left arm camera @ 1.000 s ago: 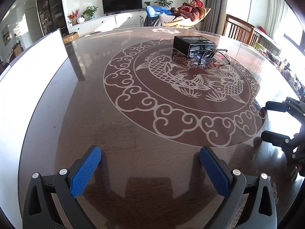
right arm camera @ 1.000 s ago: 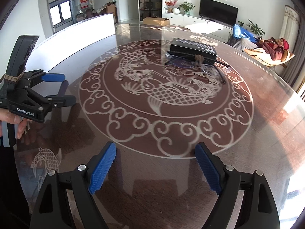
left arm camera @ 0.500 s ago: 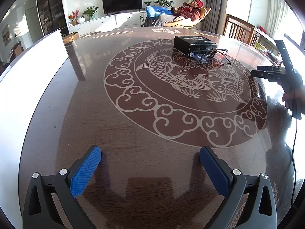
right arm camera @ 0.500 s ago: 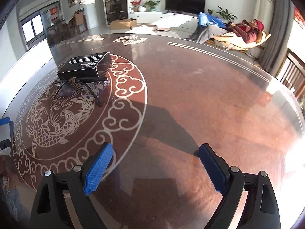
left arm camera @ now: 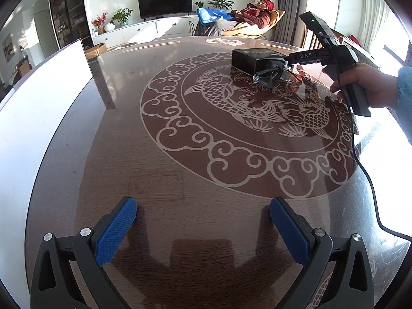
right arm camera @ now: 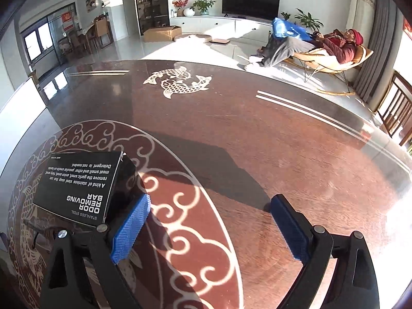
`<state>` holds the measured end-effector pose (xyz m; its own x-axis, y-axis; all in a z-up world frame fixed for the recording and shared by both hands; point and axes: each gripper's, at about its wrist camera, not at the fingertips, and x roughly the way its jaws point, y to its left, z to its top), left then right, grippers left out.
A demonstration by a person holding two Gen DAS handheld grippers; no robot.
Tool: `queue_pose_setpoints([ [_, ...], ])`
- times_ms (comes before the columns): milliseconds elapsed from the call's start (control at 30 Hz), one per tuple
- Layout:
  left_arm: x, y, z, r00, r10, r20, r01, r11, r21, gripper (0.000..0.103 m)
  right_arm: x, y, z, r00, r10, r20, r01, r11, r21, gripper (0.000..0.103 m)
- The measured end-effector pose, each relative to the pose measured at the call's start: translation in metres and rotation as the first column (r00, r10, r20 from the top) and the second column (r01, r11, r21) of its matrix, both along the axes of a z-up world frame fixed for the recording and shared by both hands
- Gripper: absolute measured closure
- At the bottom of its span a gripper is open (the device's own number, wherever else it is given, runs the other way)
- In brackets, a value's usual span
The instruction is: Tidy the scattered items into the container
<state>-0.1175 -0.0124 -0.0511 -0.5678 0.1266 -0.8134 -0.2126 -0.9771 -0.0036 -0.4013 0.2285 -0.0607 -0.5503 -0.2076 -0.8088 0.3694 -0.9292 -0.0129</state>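
Observation:
A black box printed "Odor Removing Bar" lies far right on the round brown table. A bundled black cable on a clear plastic bag lies against its near side. My left gripper is open and empty, low over the near table edge. My right gripper is open and empty. Its left finger is right beside the box, which lies just outside the jaws on the left. The right gripper's body shows in the left wrist view, reaching over the box.
A white panel stands along the table's left edge. Wooden chairs stand at the far right. A person lies in a lounge chair beyond the table, near a TV cabinet.
My right gripper has swung across the table to the black box, now close at its left finger. My left gripper has not moved.

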Motion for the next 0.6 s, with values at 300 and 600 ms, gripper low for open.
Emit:
queue_pose_setpoints([
  [300, 0.002, 0.000, 0.000, 1.000, 0.000, 0.000, 0.000, 1.000, -0.001, 0.000, 0.076, -0.151, -0.002, 0.813, 0.571, -0.110, -0.556, 0.819, 0.143, 0.009],
  [600, 0.002, -0.001, 0.000, 1.000, 0.000, 0.000, 0.000, 1.000, 0.000, 0.000, 0.075, -0.166, -0.004, 0.837, 0.547, 0.030, -0.548, 0.833, 0.085, 0.009],
])
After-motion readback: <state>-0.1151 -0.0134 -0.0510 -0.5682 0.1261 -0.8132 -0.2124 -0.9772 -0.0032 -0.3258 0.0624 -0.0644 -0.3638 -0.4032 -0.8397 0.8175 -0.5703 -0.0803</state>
